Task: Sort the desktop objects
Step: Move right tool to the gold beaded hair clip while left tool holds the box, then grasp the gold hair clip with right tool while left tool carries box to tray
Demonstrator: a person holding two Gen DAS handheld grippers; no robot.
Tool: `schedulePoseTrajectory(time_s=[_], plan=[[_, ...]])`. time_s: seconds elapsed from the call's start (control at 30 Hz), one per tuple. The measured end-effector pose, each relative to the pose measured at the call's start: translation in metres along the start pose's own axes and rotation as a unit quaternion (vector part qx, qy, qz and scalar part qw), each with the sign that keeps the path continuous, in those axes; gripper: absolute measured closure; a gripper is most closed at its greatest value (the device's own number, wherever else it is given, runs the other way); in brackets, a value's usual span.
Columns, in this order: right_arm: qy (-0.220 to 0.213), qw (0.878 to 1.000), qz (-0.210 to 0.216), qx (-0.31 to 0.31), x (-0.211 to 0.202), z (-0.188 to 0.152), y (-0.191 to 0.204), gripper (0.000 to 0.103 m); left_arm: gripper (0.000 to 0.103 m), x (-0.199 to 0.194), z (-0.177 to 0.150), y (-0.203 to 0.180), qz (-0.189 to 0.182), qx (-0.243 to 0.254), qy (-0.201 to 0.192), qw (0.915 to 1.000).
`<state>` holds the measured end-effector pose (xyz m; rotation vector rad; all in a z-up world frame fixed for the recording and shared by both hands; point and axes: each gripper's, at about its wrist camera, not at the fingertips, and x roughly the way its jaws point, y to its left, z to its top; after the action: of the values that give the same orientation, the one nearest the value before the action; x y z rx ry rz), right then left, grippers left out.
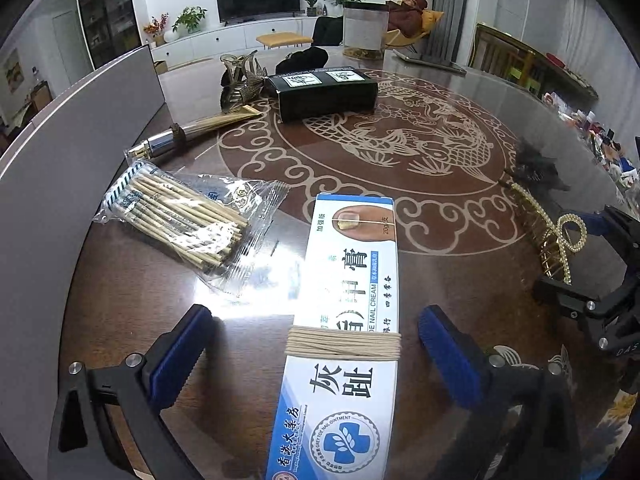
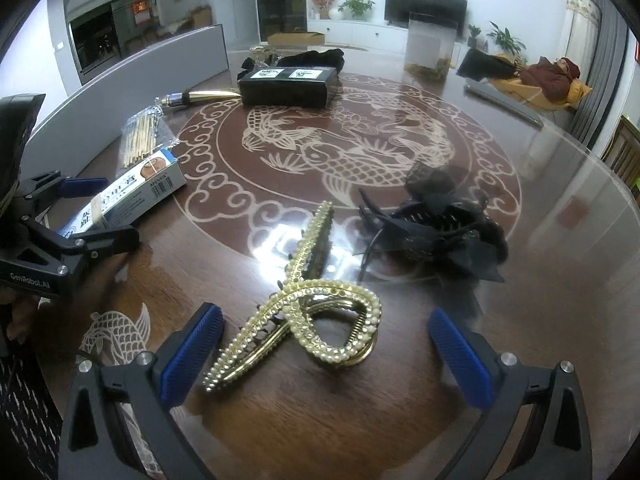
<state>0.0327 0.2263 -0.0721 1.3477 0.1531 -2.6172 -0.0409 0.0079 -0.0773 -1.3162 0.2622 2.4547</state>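
While nothing looks grouped yet, sorting appears barely begun. Left gripper (image 1: 316, 354): spread wide around the ointment box (image 1: 344, 344), not pinching. Right gripper (image 2: 326, 356): spread around the gold hair clip (image 2: 304, 312); black hair clip (image 2: 436, 232) at 1 o'clock.

Both units same build: black angular plastic frames, silver round screw heads at the finger pivots. Left gripper (image 1: 312, 354) and right gripper (image 2: 326, 358) carry ribbed blue fingertip pads (image 2: 192, 354). White "GenRobot.AI" lettering on the left gripper's body, below its screws. Bare skin of the hand under it.
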Motion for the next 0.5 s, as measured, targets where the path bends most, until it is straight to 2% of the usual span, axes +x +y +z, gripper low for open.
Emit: schedulePoseTrajectory(time_s=[0.2, 0.27, 0.37, 0.43, 0.5], plan=[[0.002, 1.000, 0.002, -0.002, 0.001, 0.001, 0.001, 0.000, 0.000, -0.001, -0.001, 0.001, 0.002, -0.005, 0.004, 1.0000], [0.021, 1.000, 0.004, -0.004, 0.000, 0.001, 0.001, 0.000, 0.000, -0.001, -0.001, 0.001, 0.002, -0.004, 0.005, 1.0000], [0.039, 0.998, -0.002, 0.046, -0.006, -0.001, -0.002, 0.000, 0.000, -0.001, -0.001, 0.001, 0.001, -0.005, 0.007, 1.0000], [0.028, 0.997, 0.016, 0.074, -0.009, 0.000, 0.000, 0.000, 0.000, -0.001, 0.000, 0.000, 0.003, -0.007, 0.009, 0.9999], [0.016, 0.997, 0.012, 0.078, -0.005, 0.005, 0.010, 0.000, 0.000, -0.001, 0.000, -0.002, 0.010, -0.015, 0.008, 0.9998]])
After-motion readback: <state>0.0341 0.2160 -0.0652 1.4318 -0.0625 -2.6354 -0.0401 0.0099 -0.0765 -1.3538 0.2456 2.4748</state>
